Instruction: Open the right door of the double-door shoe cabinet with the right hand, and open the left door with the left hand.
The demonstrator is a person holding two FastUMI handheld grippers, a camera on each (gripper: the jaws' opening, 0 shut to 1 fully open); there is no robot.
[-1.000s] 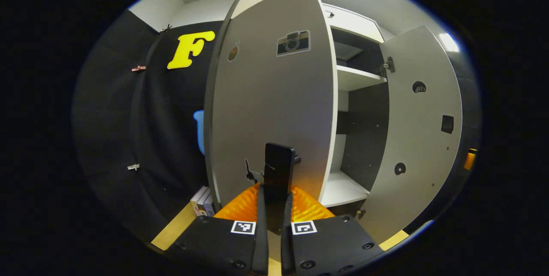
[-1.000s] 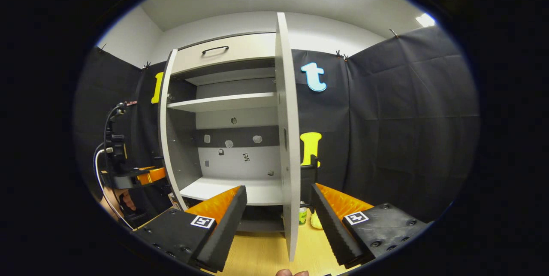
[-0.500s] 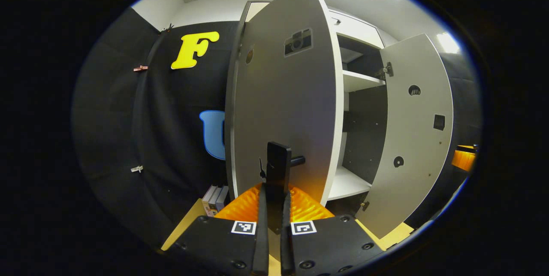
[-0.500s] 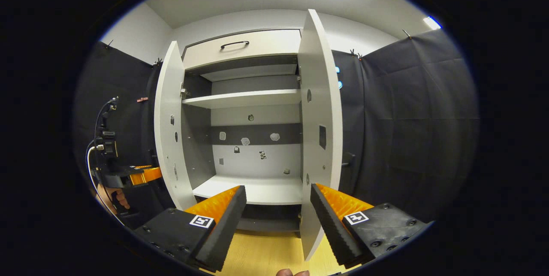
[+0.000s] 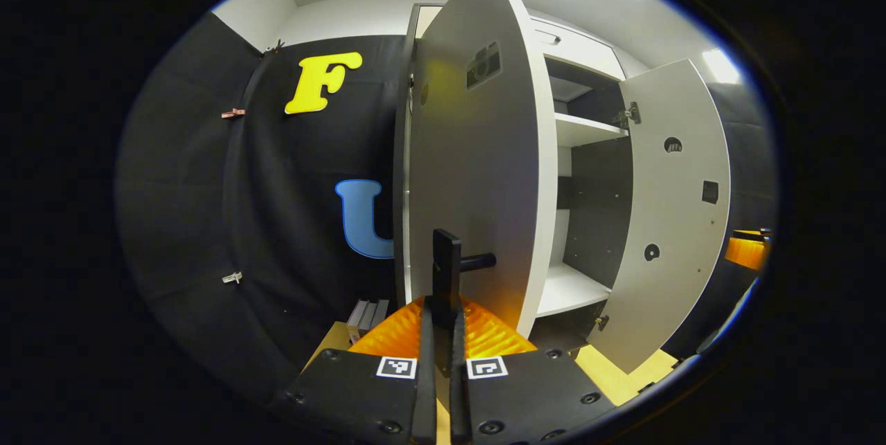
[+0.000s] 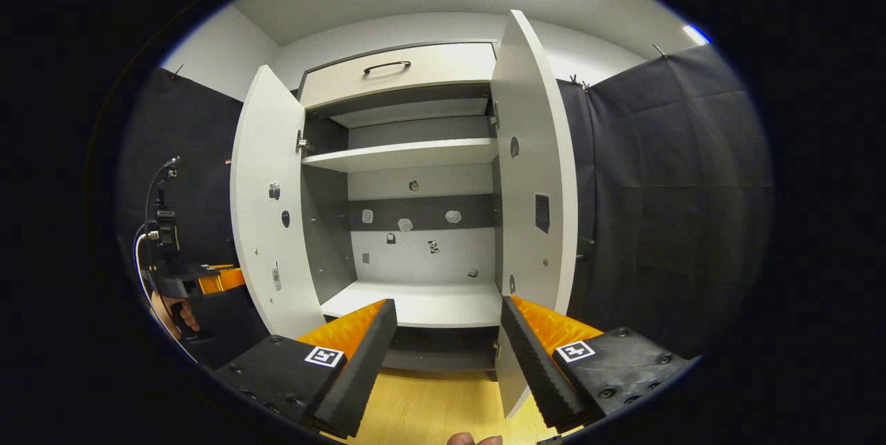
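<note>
left door (image 5: 477,175) — hides cabinet's left interior | stickers (image 6: 405,225) (rear panel) — too small

Between the left door (image 6: 266,210) and right door (image 6: 533,175) you have an open way straight into the cabinet: the bottom shelf (image 6: 422,306) and upper shelf (image 6: 401,154) are bare. The right door's edge stands just beside your right hand-held gripper (image 6: 446,334). Books (image 5: 367,312) stand low behind the left door.

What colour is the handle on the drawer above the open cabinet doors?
Black; the drawer handle shows best in the right gripper view.
</note>
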